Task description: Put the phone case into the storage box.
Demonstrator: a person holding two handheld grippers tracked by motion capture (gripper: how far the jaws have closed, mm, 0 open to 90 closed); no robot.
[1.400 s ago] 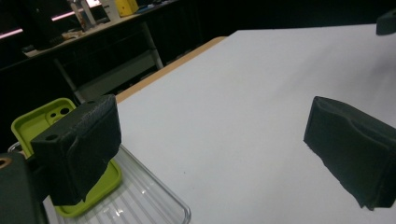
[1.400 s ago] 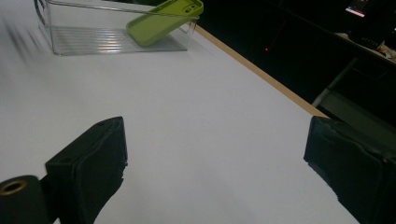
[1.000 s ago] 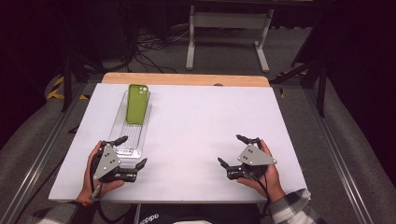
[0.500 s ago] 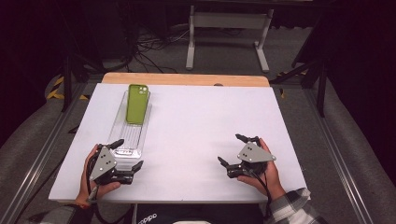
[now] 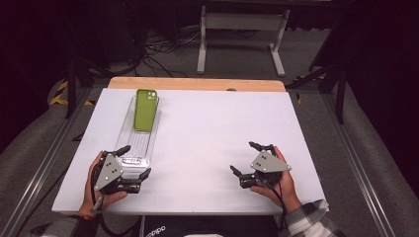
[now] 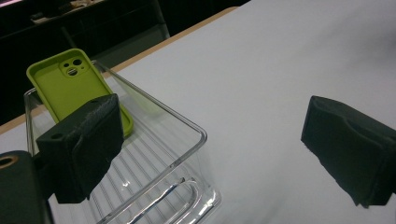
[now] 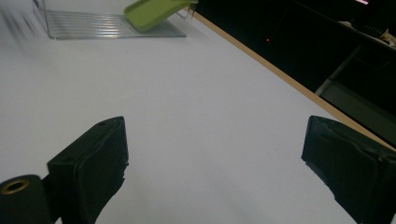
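The left tool (image 5: 132, 161) sits low at the near left of the white table (image 5: 212, 128), jaws spread wide and holding nothing, straddling the near end of a clear ribbed tray (image 5: 140, 143). A green phone case (image 5: 146, 109) leans tilted at the tray's far end, its upper edge on the far rim. The right tool (image 5: 245, 158), also open and empty, rests well apart at the near right.

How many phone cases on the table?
1: a lime-green phone case leaning in the far end of the clear ribbed plastic tray, at the table's left. None seen elsewhere.
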